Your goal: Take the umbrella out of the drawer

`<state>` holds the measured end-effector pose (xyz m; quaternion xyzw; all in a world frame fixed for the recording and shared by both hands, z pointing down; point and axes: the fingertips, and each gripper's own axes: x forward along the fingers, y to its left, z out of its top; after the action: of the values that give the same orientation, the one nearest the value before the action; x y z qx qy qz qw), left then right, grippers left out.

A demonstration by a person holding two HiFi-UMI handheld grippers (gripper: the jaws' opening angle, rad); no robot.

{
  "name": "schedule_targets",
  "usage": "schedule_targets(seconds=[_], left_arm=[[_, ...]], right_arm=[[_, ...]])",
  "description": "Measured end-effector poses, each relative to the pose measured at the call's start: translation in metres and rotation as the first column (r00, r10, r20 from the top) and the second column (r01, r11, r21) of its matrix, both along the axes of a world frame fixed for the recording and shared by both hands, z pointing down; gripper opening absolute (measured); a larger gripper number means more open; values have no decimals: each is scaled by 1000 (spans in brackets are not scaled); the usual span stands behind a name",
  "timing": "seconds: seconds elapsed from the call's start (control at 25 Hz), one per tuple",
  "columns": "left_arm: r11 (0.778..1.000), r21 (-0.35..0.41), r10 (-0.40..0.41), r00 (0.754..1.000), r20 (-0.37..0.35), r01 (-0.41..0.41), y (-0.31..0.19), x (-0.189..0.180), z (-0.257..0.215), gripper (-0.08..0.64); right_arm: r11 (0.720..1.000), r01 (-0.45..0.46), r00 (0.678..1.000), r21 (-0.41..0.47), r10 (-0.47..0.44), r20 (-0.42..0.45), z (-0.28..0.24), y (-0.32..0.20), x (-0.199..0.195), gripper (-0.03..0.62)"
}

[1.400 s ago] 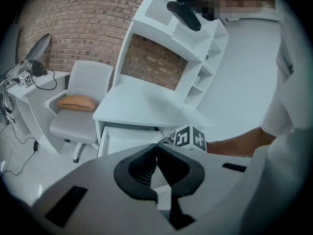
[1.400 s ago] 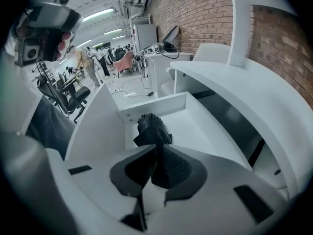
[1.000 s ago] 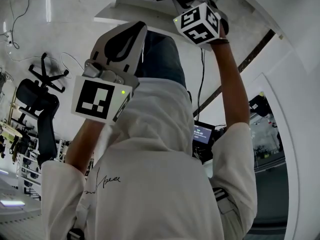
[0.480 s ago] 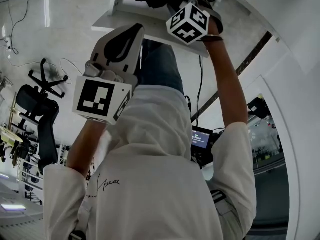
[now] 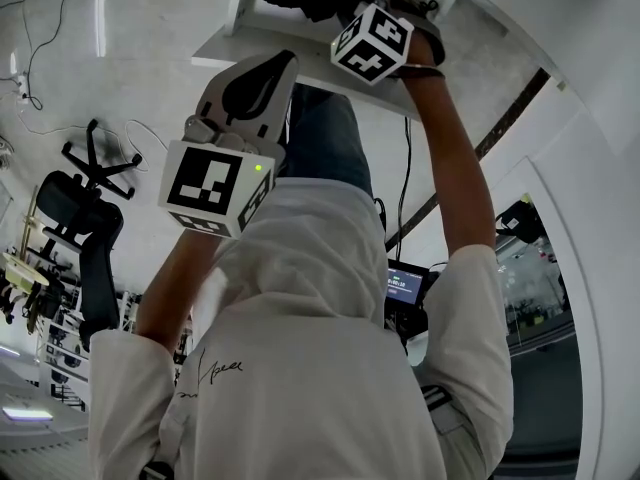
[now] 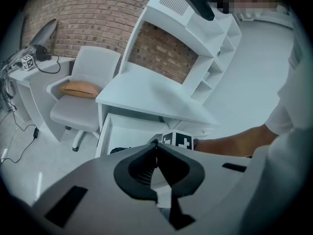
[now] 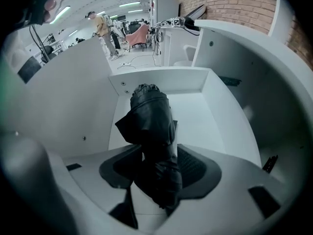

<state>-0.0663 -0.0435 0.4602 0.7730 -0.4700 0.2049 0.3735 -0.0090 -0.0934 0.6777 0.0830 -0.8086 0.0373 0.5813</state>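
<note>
Right claw (image 7: pixel 157 166) sank into drawer (image 7: pixel 210 106), opening around umbrella (image 7: pixel 149 116); left claw (image 6: pixel 156 148) pressed together.

Bright, even indoor light; heavy fisheye warping, dark corners, slight softness.

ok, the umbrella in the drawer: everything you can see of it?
The umbrella is black, folded short, its wrinkled fabric bunched loosely. It lies lengthwise on the floor of the open white drawer, one end near the back wall, the other between the right gripper's opening jaws. They do not clearly press it. No handle shows.
</note>
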Motion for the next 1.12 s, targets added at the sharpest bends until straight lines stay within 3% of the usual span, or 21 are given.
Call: schedule_targets(seconds=[0.32, 0.88, 1.12], left_arm=[[1000, -2, 6, 1000, 1, -6, 2, -6, 5, 17], [1000, -14, 12, 1000, 7, -12, 11, -11, 13, 17], [1000, -24, 13, 1000, 14, -12, 14, -9, 14, 17]], right_arm=[[999, 38, 998, -16, -39, -41, 3, 3, 0, 227], [988, 147, 977, 44, -138, -161, 28, 1, -1, 259], [986, 168, 970, 18, -162, -183, 36, 4, 3, 259]])
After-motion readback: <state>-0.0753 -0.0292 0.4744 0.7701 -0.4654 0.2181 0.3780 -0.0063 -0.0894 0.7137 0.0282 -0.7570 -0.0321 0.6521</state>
